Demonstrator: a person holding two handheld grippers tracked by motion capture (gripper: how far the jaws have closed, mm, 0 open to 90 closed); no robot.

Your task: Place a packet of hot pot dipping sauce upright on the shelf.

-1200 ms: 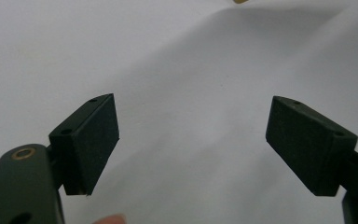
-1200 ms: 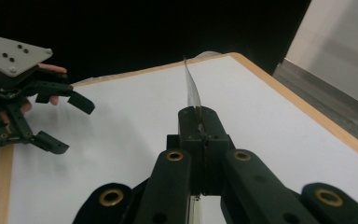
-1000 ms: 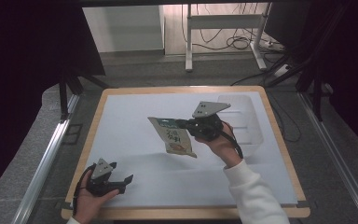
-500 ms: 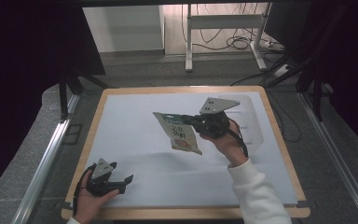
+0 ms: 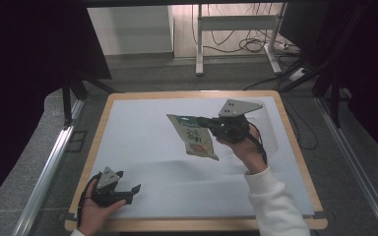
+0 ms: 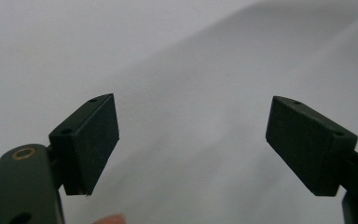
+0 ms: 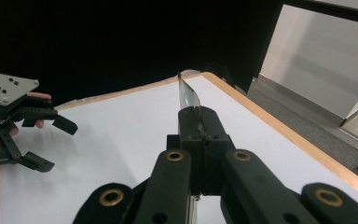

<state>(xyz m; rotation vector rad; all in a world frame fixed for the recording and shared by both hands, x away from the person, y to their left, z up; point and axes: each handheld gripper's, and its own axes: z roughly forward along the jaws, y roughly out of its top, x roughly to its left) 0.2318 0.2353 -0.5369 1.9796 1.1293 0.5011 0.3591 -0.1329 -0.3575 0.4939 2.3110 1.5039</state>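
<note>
Now lifted clear of the worktop (image 5: 142, 123) and carried farther toward the far right over the last second: snack packet (image 5: 195, 137), pinched at its top edge by the right tool (image 5: 204, 122), jaws clamped tight on the film; probably mid-transfer, placement pending. Left tool (image 5: 128, 189) unchanged near the front-left corner, jaws spread wide and empty. Seen edge-on as a thin sliver in the right gripper view (image 7: 189, 100), printed face legible from the high view alone; bare white sheet between the left pads (image 6: 91, 140).
</note>
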